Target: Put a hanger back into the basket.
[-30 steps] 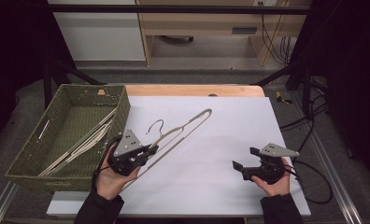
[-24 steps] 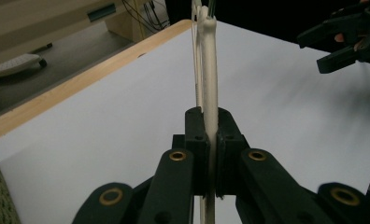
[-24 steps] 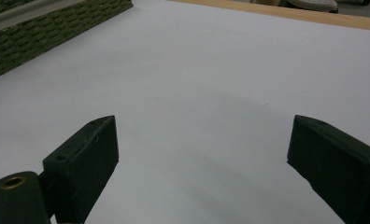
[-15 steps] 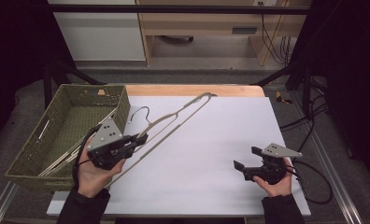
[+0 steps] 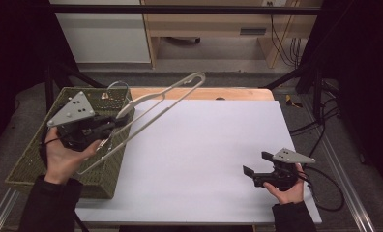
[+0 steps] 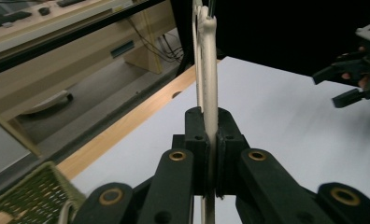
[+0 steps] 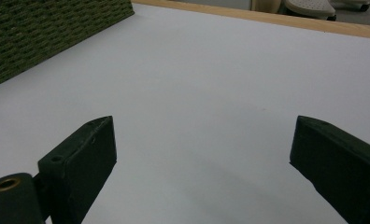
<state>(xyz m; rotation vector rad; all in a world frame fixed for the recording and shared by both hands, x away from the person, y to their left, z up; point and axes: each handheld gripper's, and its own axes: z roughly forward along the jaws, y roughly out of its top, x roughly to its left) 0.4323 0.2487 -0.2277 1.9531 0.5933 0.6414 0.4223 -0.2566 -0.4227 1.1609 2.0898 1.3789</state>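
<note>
A person sits at a table covered by a white sheet (image 5: 199, 145), holding a two-jaw gripper in each hand.

The left gripper (image 5: 113, 122) is raised above the near right edge of a green woven basket (image 5: 35, 164), which sits at the left end of the table. Its black jaws are clenched on a cream-coloured clothes hanger (image 5: 165, 96). In the left gripper view, the two pads press flat against either side of one slim bar of the hanger (image 6: 210, 84), which rises straight up between them and out of the top of the picture.

In the high view the hanger is off the table, tilted, reaching from above the basket up and to the right toward the far wooden edge of the table (image 5: 238, 93). Its metal hook (image 5: 118, 86) curves over the basket's far right corner. Pale sticks or bars lie inside the basket; what they are cannot be told.

The right gripper (image 5: 252, 170) rests low over the near right part of the white sheet, well apart from the hanger. Its jaws are released and stand wide, with bare sheet (image 7: 197, 93) between them.
</note>
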